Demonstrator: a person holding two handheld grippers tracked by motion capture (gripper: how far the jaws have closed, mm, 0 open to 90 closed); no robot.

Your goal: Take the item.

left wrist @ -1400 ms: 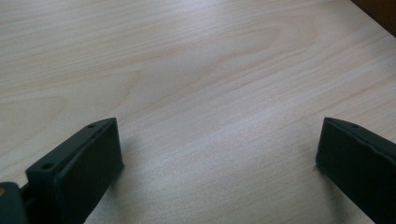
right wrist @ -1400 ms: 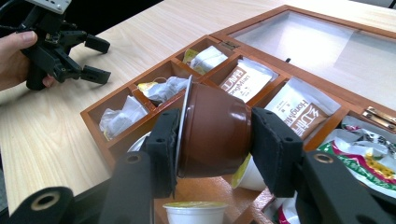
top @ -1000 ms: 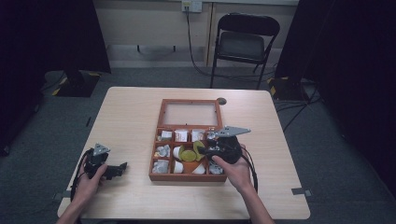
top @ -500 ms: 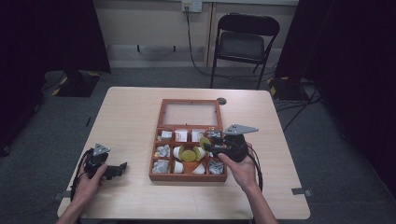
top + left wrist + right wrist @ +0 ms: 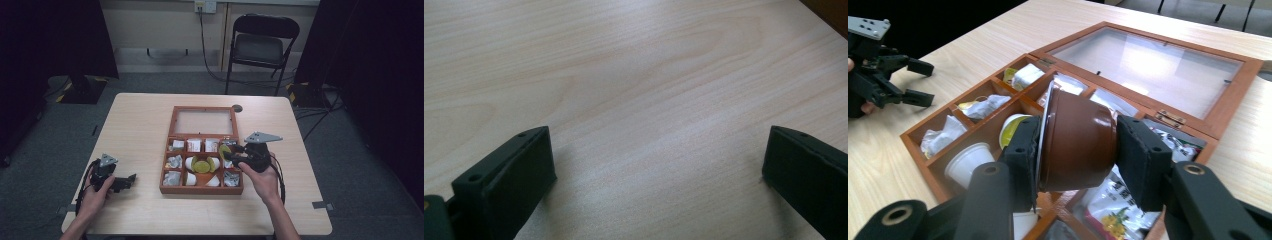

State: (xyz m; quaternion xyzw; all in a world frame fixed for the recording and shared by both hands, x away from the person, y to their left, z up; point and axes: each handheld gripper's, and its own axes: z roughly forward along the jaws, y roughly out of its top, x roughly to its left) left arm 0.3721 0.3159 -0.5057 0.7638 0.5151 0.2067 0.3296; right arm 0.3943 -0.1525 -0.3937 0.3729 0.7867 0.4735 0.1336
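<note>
My right gripper [image 5: 231, 156] is shut on a brown coffee pod [image 5: 1075, 145], which lies on its side with the pale lid toward the left jaw. It hovers over the right-hand compartments of an open wooden box [image 5: 200, 190]. In the high view the pod's yellow-green lid [image 5: 224, 150] faces left. Compartments hold a white cup [image 5: 968, 162], a yellow-lidded pod [image 5: 1012, 127] and sachets [image 5: 985, 106]. Near the table's front left my left gripper [image 5: 131, 179] rests open, and the left gripper view shows bare tabletop between its jaws [image 5: 659, 165].
The box's glass lid [image 5: 204, 121] lies flat open toward the far side. A small dark disc [image 5: 236, 108] sits on the table behind it. A folding chair [image 5: 260, 47] stands beyond the far edge. Bare wood [image 5: 135, 135] lies left of the box.
The right gripper has drifted slightly to the right with the pod held between its jaws. The left hand and its gripper have stayed put.
</note>
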